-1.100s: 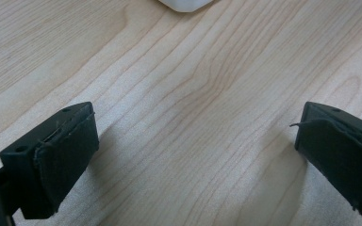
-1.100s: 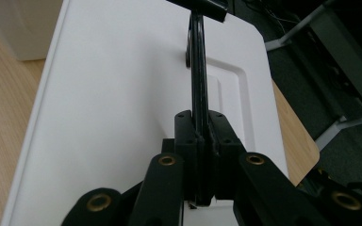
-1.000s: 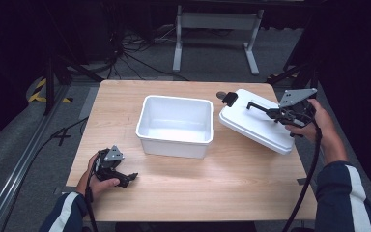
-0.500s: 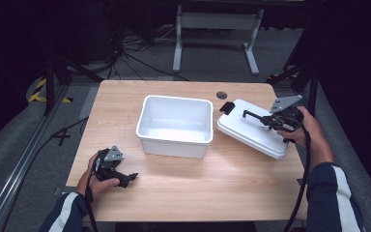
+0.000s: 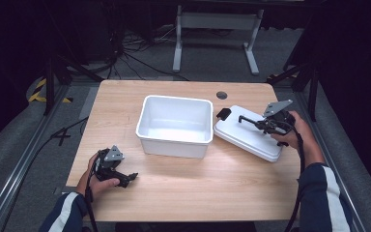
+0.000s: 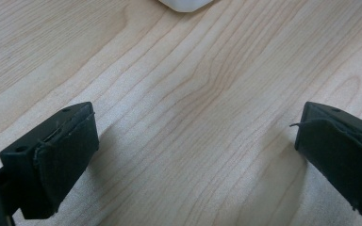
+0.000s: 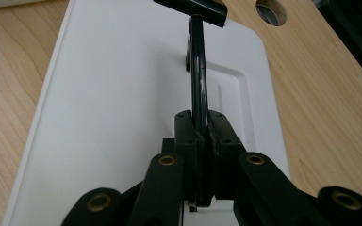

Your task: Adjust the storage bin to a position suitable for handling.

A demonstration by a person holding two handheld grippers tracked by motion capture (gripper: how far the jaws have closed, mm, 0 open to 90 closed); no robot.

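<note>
The room is dark, with grey floor, cables and a metal stand behind a light wooden table.

From the high view, a white lid lies on the right side of the table, just beside a white tub. The tub stands open in the middle of the table. The right gripper is over the lid, and its jaws are pinched on the thin black handle that stands up from the lid. A black clip sits at the lid's far left corner. A small round hole is in the table behind the lid. The left gripper rests on the table near the front left, well apart from the tub and the lid.

In the left gripper view, the two black pads stand wide apart with nothing between them. Bare wood lies under them. A white corner of the tub peeks in at the top edge.

In the right gripper view, the jaws of the right gripper are squeezed tight on the black handle, which runs straight away from them. The lid lies flat right below, and the black clip is at its far end. The round hole shows at the top right.

No words or labels can be read anywhere.
</note>
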